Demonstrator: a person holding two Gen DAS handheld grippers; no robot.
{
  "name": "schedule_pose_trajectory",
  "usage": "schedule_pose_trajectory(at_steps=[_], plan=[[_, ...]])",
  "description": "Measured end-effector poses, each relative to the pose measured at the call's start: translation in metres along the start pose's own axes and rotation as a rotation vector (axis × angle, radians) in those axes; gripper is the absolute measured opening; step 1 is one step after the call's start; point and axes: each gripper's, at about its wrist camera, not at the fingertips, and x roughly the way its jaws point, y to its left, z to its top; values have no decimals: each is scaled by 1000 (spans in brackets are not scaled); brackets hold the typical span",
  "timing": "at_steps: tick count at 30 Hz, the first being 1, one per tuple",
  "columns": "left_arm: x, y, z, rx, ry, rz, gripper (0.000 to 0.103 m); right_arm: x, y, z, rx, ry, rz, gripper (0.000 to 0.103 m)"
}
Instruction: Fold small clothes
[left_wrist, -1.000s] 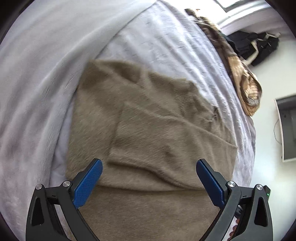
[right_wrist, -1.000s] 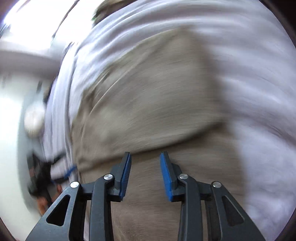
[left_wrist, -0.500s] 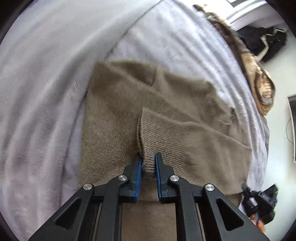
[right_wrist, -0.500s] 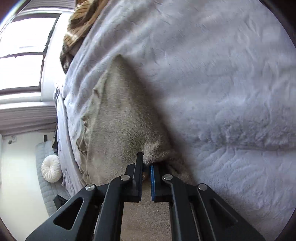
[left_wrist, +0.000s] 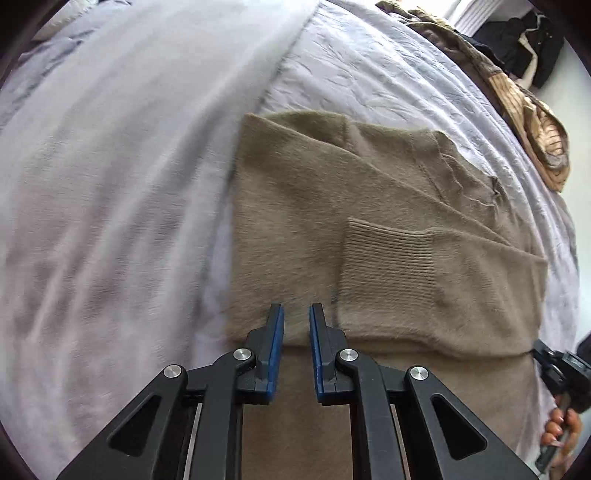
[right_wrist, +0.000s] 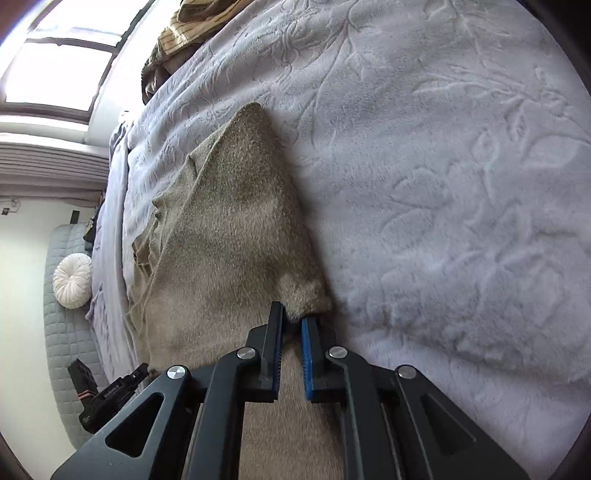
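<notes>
A fuzzy olive-brown sweater (left_wrist: 314, 229) lies folded on a lavender bed cover (left_wrist: 110, 184). Its sleeve with a ribbed cuff (left_wrist: 388, 266) lies folded across the body. My left gripper (left_wrist: 296, 314) hovers over the fold's near edge, left of the cuff, jaws a small gap apart with nothing between them. In the right wrist view the sweater (right_wrist: 229, 229) rises as a folded layer. My right gripper (right_wrist: 292, 314) is shut on the sweater's folded corner at the right edge.
A brown striped garment (left_wrist: 528, 110) lies at the bed's far edge, also in the right wrist view (right_wrist: 184, 26). Dark bags (left_wrist: 517, 44) sit on the floor beyond. A round white cushion (right_wrist: 72, 280) lies on a grey mat. The embossed cover (right_wrist: 443, 184) spreads right.
My left gripper let go of the ribbed cuff, which now lies flat, and moved left of it. My right gripper stays clamped on the sweater's corner.
</notes>
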Motion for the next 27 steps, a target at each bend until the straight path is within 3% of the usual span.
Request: schedule_pose_trajectory(at_steps=[2,3,4,5,6,7,8,9,10,15,17,22,27], plan=[[-8,1,0,-2,-5,10,15,-11,4,-4,-16,0,-19,25],[-10,2,2,0,-8,-3,16,-15,5,-5,-31,-8,-28,47],[-12,-2,5,10,-11,-21,29,-20,7,-5,-47,-26,-28,59],[-14,-5,6,18,-15,-26,42,-23,6,-4,-53,-38,-24,59],[-16,-11,9,32,-38,-19,70,-23,3,-1,-51,-45,-28,59],[-19,-20,11,51,-85,-1,73,-18,-1,5,-25,-34,-19,57],[-17,-32,15,69,-101,1,73,-13,-5,9,6,-23,-3,52],[-14,-42,17,98,-98,-1,73,-9,-9,12,29,-9,8,27],[-11,-47,17,110,-93,6,73,-2,-10,15,41,14,-12,18],[37,-55,8,190,-3,166,73,3,14,11,-160,4,-176,18],[36,-50,2,188,-30,147,73,5,17,8,-205,3,-226,18],[18,-45,-3,189,10,165,73,-6,26,2,-226,-8,-290,25],[2,-44,-20,194,42,171,73,-27,30,-14,-209,-1,-346,25]])
